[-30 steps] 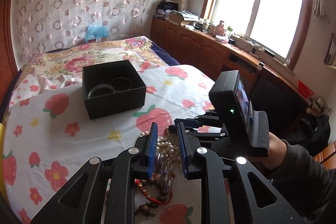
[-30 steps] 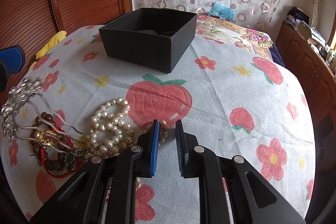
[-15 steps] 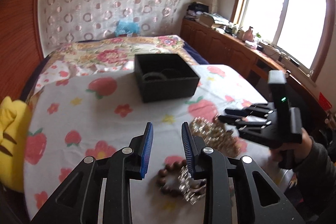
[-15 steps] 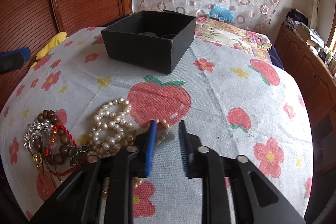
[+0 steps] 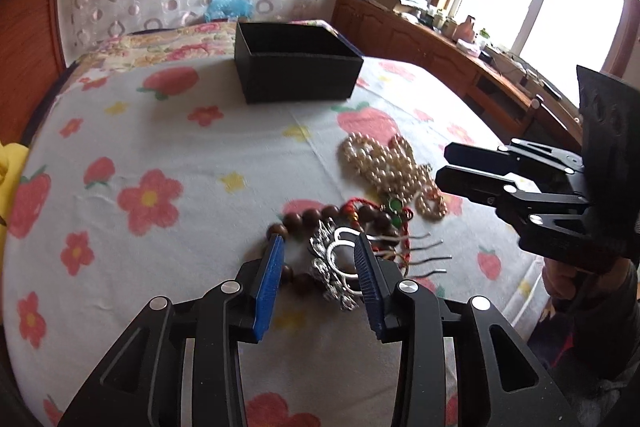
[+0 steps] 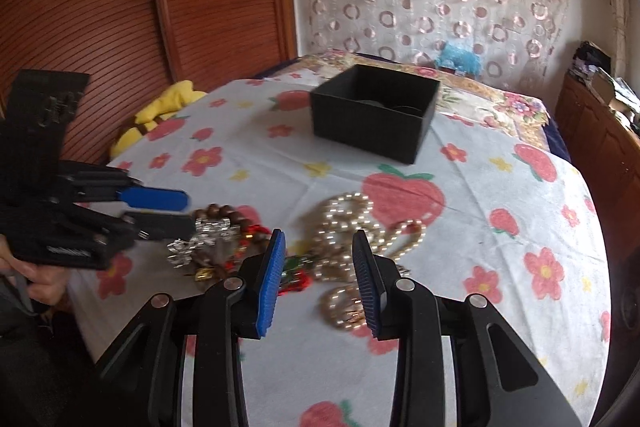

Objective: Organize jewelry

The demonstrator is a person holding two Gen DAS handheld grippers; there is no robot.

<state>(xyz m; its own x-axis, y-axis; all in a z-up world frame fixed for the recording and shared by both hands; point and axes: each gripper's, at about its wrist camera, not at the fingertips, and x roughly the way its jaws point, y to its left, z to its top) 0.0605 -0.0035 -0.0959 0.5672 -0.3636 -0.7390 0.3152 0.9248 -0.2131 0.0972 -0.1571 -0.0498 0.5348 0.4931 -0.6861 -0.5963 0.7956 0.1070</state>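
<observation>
A heap of jewelry lay on a bedspread [image 5: 168, 131] printed with strawberries and flowers. The left gripper [image 5: 318, 259] hovered over the near end of the heap with its blue-padded jaws parted; they had just been opening wider. A silver hair comb [image 5: 334, 267] sat in the gap between the pads, and neither pad pressed on it. The comb was ornate at one end, with thin curved prongs pointing right. Under it curled a bracelet of dark brown wooden beads [image 5: 310, 217], tangled with a red cord [image 5: 404, 223] and a small green stone. Just beyond lay looped strands of cream pearls [image 5: 380, 163].

The right gripper [image 6: 318, 255] hovered above the pearls [image 6: 348, 223], its jaws also apart and gripping nothing; they had opened within the last second. From the left wrist view, this gripper [image 5: 450, 163] pointed at the pearls from the right, with a person's hand and dark sleeve behind it.

Well beyond the heap stood an open black box [image 6: 372, 115] on the same bedspread [image 6: 520, 227], with dark ring shapes barely visible inside.
</observation>
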